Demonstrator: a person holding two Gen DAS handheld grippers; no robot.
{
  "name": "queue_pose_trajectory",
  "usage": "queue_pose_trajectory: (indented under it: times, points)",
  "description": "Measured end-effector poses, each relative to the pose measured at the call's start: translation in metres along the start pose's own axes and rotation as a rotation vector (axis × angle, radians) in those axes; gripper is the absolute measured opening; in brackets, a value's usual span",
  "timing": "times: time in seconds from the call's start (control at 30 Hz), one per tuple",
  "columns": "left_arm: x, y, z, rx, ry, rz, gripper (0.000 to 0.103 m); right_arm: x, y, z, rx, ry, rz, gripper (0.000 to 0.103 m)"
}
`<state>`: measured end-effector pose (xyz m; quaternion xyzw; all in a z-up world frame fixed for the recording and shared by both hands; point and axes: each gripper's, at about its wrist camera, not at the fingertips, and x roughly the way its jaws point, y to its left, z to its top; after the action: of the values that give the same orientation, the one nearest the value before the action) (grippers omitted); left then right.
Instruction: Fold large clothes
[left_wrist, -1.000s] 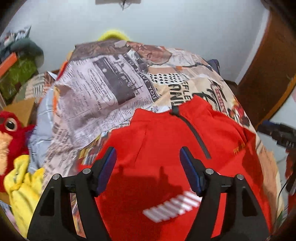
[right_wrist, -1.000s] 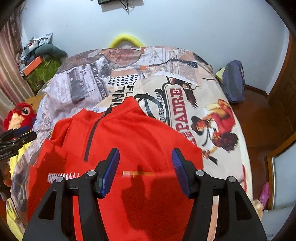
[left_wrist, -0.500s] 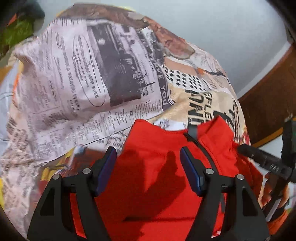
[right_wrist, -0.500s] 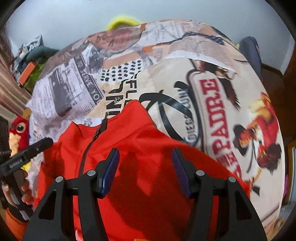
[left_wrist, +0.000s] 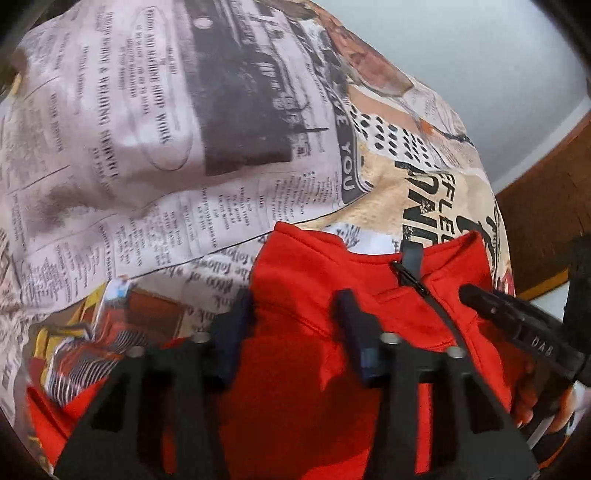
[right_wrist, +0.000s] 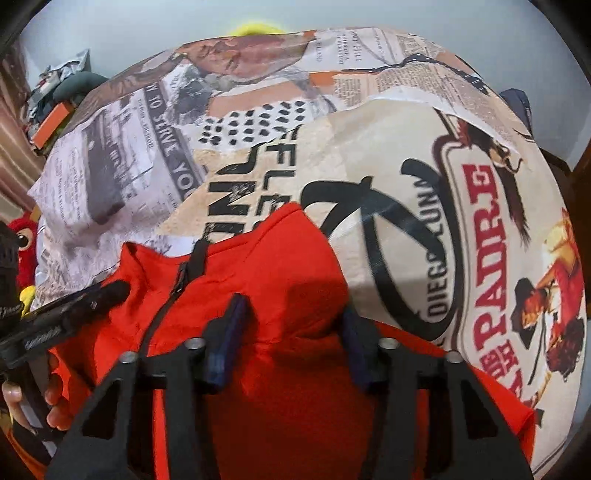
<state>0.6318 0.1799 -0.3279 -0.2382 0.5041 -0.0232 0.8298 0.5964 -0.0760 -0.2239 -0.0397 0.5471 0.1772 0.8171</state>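
One red jacket (left_wrist: 314, 369) lies on the bed (left_wrist: 147, 147), its collar toward the far side and a dark zipper (left_wrist: 410, 277) running down its front. Two grippers hover low over it: the left gripper (left_wrist: 295, 325) sits above the jacket's left shoulder, its blue-padded fingers apart with nothing between them but the cloth below; the right gripper (right_wrist: 291, 332) is over the right shoulder, its fingers likewise spread. Whether either pad touches the fabric cannot be told.

One patchwork bedspread (right_wrist: 369, 147) covers the bed, printed like old newspapers and posters. A pale wall (right_wrist: 147, 29) stands at the far side, with wooden trim (left_wrist: 546, 206) at the right. One red plush toy (right_wrist: 22, 240) sits at the left edge, near a heap of clutter (right_wrist: 59, 99).

Readable print includes "TO SERVE YOU", "PADRE" in red letters, "DIEGO" and "WELDING SHOP WORK". The right gripper's black body, seen from the left wrist, bears "DAS".
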Motion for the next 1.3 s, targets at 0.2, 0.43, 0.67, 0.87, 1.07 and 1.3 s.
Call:
queue_pose_trajectory:
  times: [0.2, 0.43, 0.67, 0.87, 1.07, 1.3]
  points:
    - [-0.040, -0.011, -0.003, 0.022, -0.034, -0.026, 0.011, -0.039, 0.012, -0.020, -0.009, -0.069, 0.027, 0.009]
    - [-0.130, -0.047, -0.031, 0.195, -0.135, -0.049, 0.008, -0.114, 0.022, -0.050, -0.051, -0.172, 0.081, 0.009]
    - [-0.212, -0.074, -0.081, 0.301, -0.186, -0.105, 0.008, -0.186, 0.043, -0.087, -0.116, -0.253, 0.100, 0.008]
    - [-0.238, -0.084, -0.146, 0.377, -0.174, -0.074, 0.007, -0.215, 0.055, -0.143, -0.155, -0.239, 0.107, 0.007]
    - [-0.237, -0.069, -0.205, 0.346, -0.099, -0.092, 0.007, -0.213, 0.057, -0.201, -0.137, -0.161, 0.118, 0.007]
    - [-0.221, -0.053, -0.274, 0.345, 0.004, -0.071, 0.007, -0.203, 0.059, -0.250, -0.138, -0.071, 0.122, 0.007]
